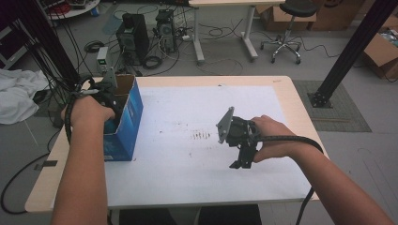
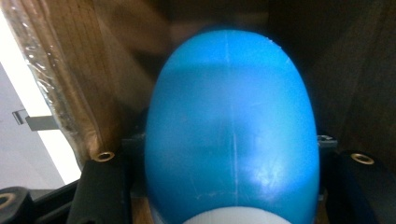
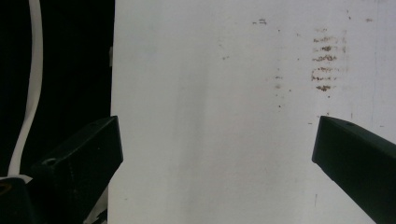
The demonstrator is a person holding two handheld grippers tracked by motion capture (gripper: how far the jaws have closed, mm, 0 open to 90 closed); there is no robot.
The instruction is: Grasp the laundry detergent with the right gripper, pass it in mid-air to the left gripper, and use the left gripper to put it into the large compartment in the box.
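Blue egg-shaped thing [image 2: 231,135] takes up most of the left gripper view, with a white band at its bottom edge, and the 2 black jaws sit tight against its sides, so the left gripper [image 2: 231,186] is clamped on it. Brown cardboard walls stand close around it there, so the egg is down inside the box. From the high view you can't see the egg at all, just the left hand [image 1: 87,112] sunk into the open top of the blue cardboard box [image 1: 124,122] at the table's left edge. Not much room to move in there, the walls are right beside the jaws.

Over on the right, the right gripper [image 1: 242,161] hangs above the white sheet [image 1: 187,164] with its jaws pointing down, well apart from the box. Its own view shows both jaws spread wide with nothing between them, plain white paper below and a patch of brown smudges [image 3: 327,60]. Plenty of open sheet around it on all sides.

White paper covers most of the light wooden table [image 1: 291,93]. Behind it on the grey floor: 2 computer towers [image 1: 145,33], tangled cables, a stool on wheels [image 1: 288,28] and cardboard boxes.
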